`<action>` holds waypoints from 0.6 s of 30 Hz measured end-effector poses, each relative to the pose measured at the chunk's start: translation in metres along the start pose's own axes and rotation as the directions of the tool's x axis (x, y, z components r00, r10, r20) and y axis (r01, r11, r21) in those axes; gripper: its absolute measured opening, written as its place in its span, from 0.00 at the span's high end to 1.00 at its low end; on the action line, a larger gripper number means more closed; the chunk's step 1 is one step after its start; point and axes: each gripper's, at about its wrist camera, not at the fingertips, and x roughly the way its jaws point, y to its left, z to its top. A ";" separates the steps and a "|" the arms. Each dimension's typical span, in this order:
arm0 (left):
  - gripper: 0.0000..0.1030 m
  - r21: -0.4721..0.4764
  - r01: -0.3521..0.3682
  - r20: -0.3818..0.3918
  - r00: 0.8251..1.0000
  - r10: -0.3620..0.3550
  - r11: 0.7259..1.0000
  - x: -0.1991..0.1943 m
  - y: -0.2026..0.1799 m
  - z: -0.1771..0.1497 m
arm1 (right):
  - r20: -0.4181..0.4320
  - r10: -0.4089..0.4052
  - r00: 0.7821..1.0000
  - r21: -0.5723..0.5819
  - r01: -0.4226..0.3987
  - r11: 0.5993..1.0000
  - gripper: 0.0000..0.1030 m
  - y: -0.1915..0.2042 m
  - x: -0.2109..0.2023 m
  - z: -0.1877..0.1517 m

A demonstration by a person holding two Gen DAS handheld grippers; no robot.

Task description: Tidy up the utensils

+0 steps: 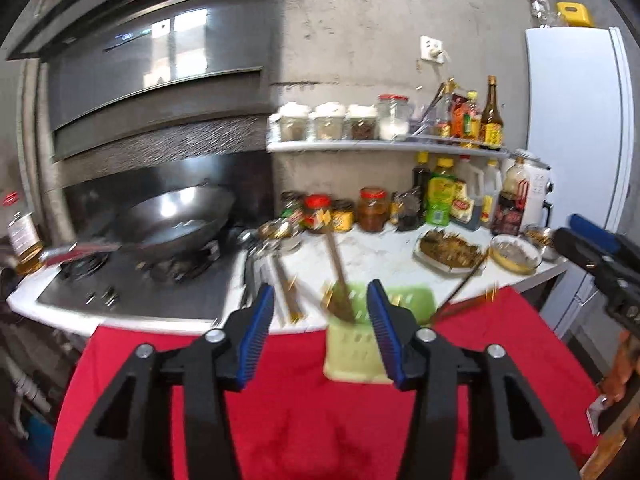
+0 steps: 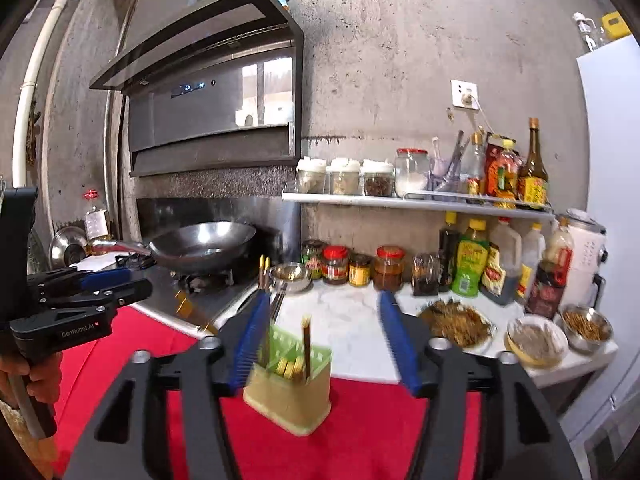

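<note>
- The left tool (image 1: 320, 332) points forward and somewhat down over the red cloth (image 1: 300, 432); its blue pads stand apart with nothing pressed between them.
- The green utensil holder (image 1: 352, 352) stands on that cloth just ahead, partly behind the right-hand pad, untouched as far as the blur allows.
- A wooden spatula (image 1: 338, 276) leans in the holder, handle rising toward the jars (image 1: 344, 216).
- The right tool (image 2: 320, 344) points nearly level, pads spread wide and gripping nothing; the utensil holder (image 2: 292, 392) sits between the fingers' lines, nearer the left pad.
- Only the right wrist view looks down into the holder: gold-capped chopsticks (image 2: 290, 368) and a dark upright stick fill its compartments.
- It alone shows a hand (image 2: 34, 376) gripping the left tool's handle at the far left edge.
- The left wrist view alone shows loose chopsticks (image 1: 286, 292) lying on the white bench (image 1: 380, 264) beside the hob, and more sticks slanting at the holder's right.
- Both views show the wok (image 2: 200, 244) on the burner and a plate of food (image 2: 456, 324).
</note>
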 end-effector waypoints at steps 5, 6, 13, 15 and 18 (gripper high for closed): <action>0.39 -0.010 -0.076 -0.059 0.995 0.075 0.997 -0.035 0.005 -0.053 | -0.073 -0.001 0.997 0.025 0.002 1.000 0.17 0.013 -0.039 -0.042; 0.35 -0.013 -0.086 -0.070 0.994 0.085 0.996 -0.040 0.006 -0.062 | -0.085 -0.002 0.996 0.031 0.005 1.000 0.16 0.016 -0.044 -0.050; 0.11 -0.035 -0.098 -0.123 0.988 0.093 0.995 -0.076 0.008 -0.119 | -0.184 -0.005 0.983 0.048 0.014 0.999 0.12 0.033 -0.076 -0.098; 0.06 -0.039 -0.101 -0.125 0.988 0.095 0.994 -0.086 0.007 -0.130 | -0.200 -0.024 0.979 0.040 0.033 0.999 0.08 0.038 -0.087 -0.109; 0.06 -0.029 -0.107 -0.148 0.984 0.102 0.994 -0.097 0.003 -0.145 | -0.236 -0.049 0.971 0.010 0.052 0.999 0.06 0.044 -0.099 -0.120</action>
